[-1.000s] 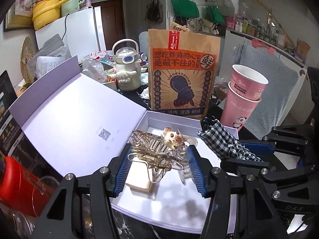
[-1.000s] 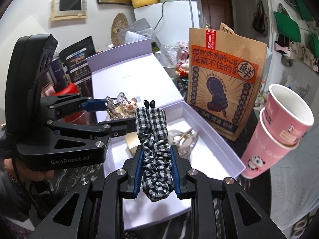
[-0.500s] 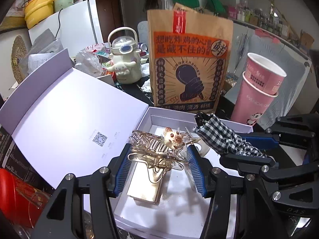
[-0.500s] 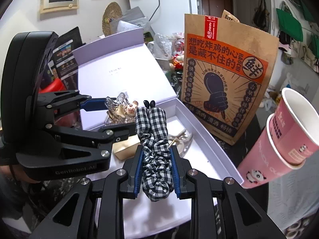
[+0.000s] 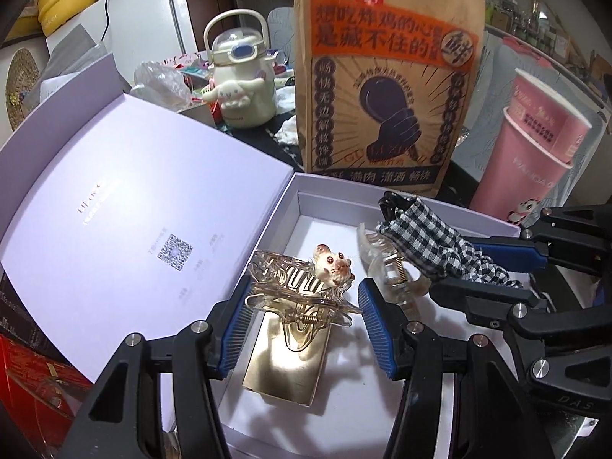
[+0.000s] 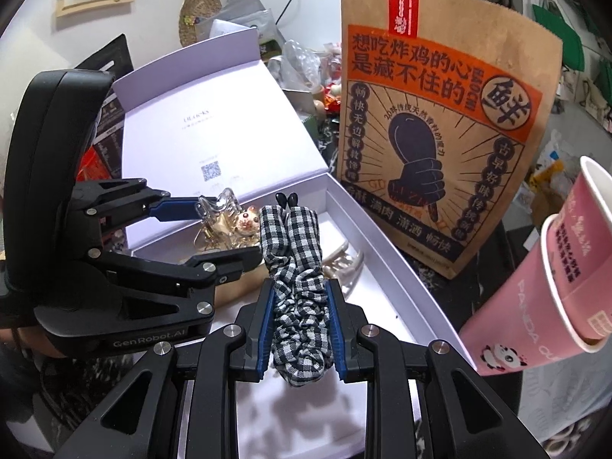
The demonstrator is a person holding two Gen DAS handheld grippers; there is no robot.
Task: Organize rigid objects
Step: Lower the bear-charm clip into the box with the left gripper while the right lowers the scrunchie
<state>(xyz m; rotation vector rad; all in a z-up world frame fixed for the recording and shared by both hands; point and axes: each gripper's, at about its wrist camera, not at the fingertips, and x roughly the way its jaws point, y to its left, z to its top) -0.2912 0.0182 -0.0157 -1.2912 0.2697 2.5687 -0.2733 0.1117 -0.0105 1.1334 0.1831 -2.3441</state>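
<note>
An open pale lilac box (image 5: 336, 185) lies in front of me, its lid (image 5: 114, 210) folded back to the left. My left gripper (image 5: 304, 298) is shut on a clear claw clip with a small animal head (image 5: 306, 287), held just above a gold rectangular piece (image 5: 283, 367) on the box floor. My right gripper (image 6: 300, 298) is shut on a black-and-white checked fabric clip (image 6: 294, 237) over the box's right half. A pearly claw clip (image 6: 344, 264) lies in the box below it. In the right wrist view the left gripper (image 6: 214, 233) sits close on the left.
A tall brown paper bag (image 5: 386, 76) stands right behind the box. Stacked pink paper cups (image 5: 535, 153) stand at the right. A cream character kettle (image 5: 241, 76) and clutter sit at the back left. A red container (image 5: 23, 363) lies at the lower left.
Both grippers have moved forward and down toward the box, each still holding its clip. The box, bag and cups look larger and nearer.
</note>
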